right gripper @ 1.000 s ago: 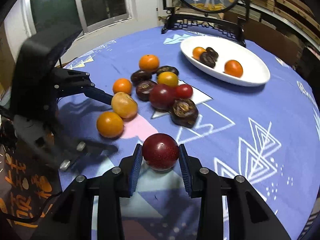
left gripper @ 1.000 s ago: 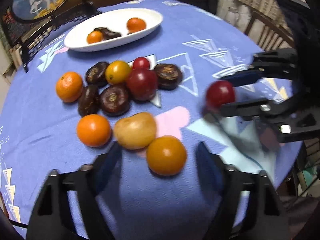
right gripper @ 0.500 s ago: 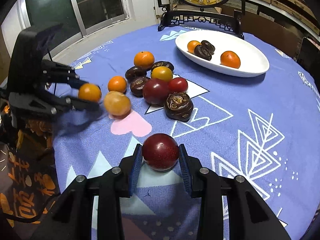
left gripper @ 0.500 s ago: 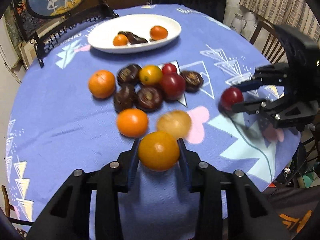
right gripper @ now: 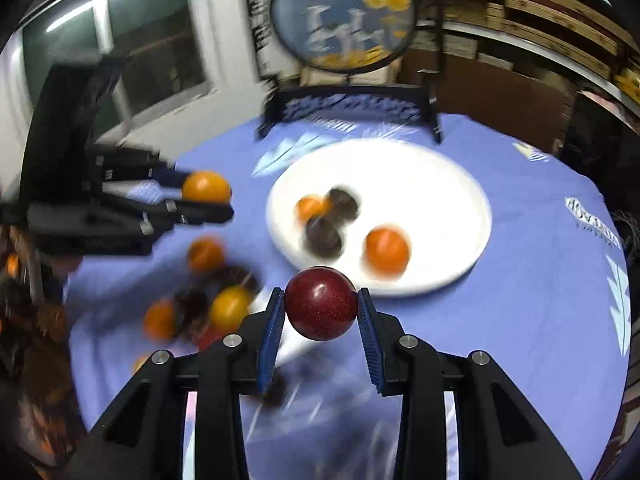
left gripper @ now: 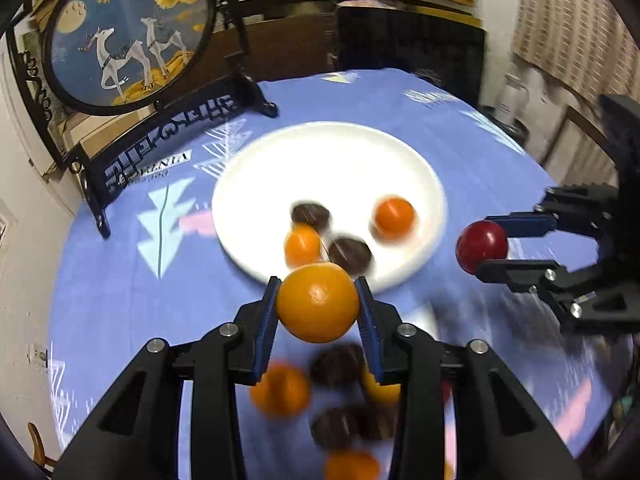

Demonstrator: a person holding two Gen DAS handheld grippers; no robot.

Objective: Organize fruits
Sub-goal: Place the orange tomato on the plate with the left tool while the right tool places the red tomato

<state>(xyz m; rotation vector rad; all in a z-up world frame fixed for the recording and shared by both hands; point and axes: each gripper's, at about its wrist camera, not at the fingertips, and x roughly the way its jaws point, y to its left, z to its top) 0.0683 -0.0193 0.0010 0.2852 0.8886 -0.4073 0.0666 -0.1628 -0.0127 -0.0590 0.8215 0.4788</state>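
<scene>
Hovering near plate (left gripper: 428, 184) rim, tools (left gripper: 318, 308) loaded

Round deer screen (left gripper: 128, 36) on blue-clothed table (left gripper: 120, 280); window (right gripper: 120, 40) behind, shelves (right gripper: 540, 20) right

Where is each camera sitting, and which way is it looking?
Left wrist view: sits on the left claw, looking along its fingers down at the white plate; its own claw is shut on an orange fruit, and the right claw shows at the right.
Right wrist view: sits on the right claw, also facing the plate; its own claw is shut on a dark red fruit, and the left claw shows at the left.
Both share: the plate, the blue tablecloth, the round deer picture, both held fruits.
</scene>
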